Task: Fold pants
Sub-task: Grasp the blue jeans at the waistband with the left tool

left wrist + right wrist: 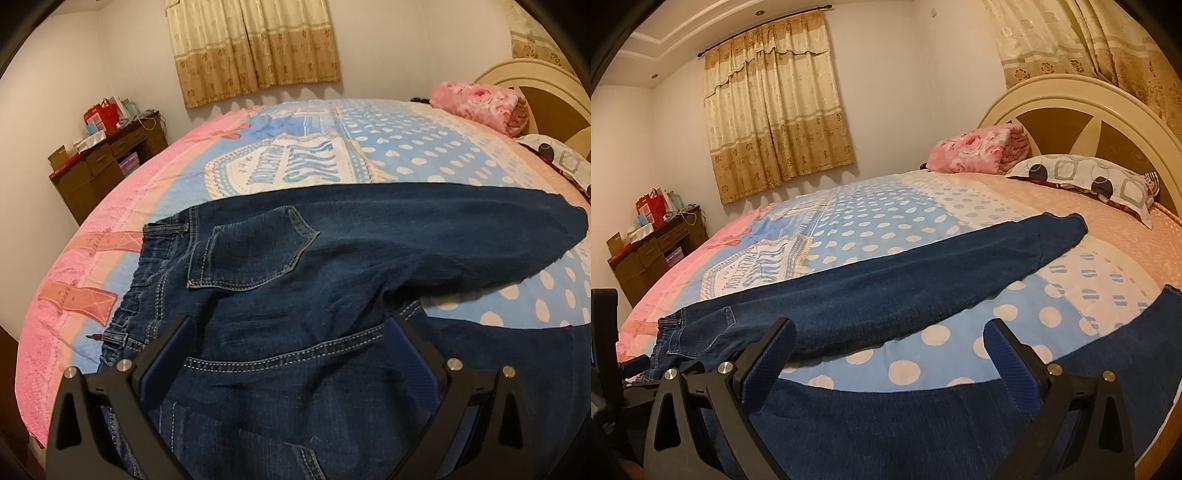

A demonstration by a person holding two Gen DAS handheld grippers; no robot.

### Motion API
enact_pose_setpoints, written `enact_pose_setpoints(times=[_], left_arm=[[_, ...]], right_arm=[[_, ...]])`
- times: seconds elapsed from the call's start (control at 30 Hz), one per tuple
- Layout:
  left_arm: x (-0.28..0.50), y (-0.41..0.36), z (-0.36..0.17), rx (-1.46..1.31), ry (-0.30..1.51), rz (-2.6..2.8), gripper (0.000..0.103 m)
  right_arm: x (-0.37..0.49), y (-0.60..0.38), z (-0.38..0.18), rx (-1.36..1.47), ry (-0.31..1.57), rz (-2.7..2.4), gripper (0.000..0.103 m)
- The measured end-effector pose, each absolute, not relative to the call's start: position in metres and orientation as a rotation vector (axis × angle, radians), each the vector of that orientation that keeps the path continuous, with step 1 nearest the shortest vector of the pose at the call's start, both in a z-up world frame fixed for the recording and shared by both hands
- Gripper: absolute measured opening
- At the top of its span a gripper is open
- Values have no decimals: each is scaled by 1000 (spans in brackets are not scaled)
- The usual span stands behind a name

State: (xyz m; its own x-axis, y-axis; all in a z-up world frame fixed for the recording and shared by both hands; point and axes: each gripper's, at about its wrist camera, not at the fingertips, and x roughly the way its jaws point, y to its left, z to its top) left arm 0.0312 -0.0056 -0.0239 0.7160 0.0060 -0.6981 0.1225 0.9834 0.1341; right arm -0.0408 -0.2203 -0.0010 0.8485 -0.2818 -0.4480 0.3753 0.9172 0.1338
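A wide bed (pixel 1052 206) with a pink, blue and white polka-dot cover carries dark blue denim pants (pixel 332 258), spread flat seat-up with their legs parted. The left claw (pixel 291 332) stands apart above the seat; the right claw (pixel 890 334) stands apart above the nearer leg.

Right gripper (pixel 890 343) held low over the bed (pixel 1071 206), jaws spread wide. Dark jeans (pixel 886 291) lie flat on the dotted bedspread (pixel 871 221), legs splayed apart. Spotted pillow (pixel 1086 181) beside headboard (pixel 1067 110).
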Motion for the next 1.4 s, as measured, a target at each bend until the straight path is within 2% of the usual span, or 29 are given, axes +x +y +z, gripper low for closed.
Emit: enact_pose_setpoints(times=[0.23, 0.33, 0.47, 0.53, 0.8, 0.97, 1.17, 1.23, 1.27, 1.3, 1.37, 1.4], left_arm=[[70, 12, -14, 123, 825, -49, 103], [101, 27, -2, 63, 859, -80, 103], [149, 40, 2, -1, 910, -66, 93], [174, 45, -4, -98, 974, -37, 87], [237, 47, -37, -425, 1066, 397, 85], [281, 32, -57, -422, 1141, 581, 80], [302, 18, -74, -377, 1140, 729, 76], [302, 16, -74, -369, 1107, 741, 71], [301, 17, -74, -371, 1095, 744, 60], [299, 19, -74, -371, 1081, 750, 43], [293, 21, -72, -373, 1061, 743, 19], [290, 23, -72, -373, 1057, 722, 15]], right_arm=[[-24, -233, -5, 208, 461, -305, 101], [-16, -239, -6, 199, 466, -282, 98], [-8, -245, -11, 212, 473, -269, 97], [-3, -248, -16, 228, 485, -269, 97], [13, -266, -35, 276, 537, -274, 97], [17, -278, -39, 276, 547, -281, 97], [18, -291, -48, 295, 567, -298, 97], [18, -295, -51, 300, 573, -300, 97], [17, -296, -52, 301, 574, -302, 97], [16, -298, -52, 303, 574, -307, 97], [14, -301, -53, 315, 572, -315, 97], [14, -303, -54, 322, 573, -317, 97]])
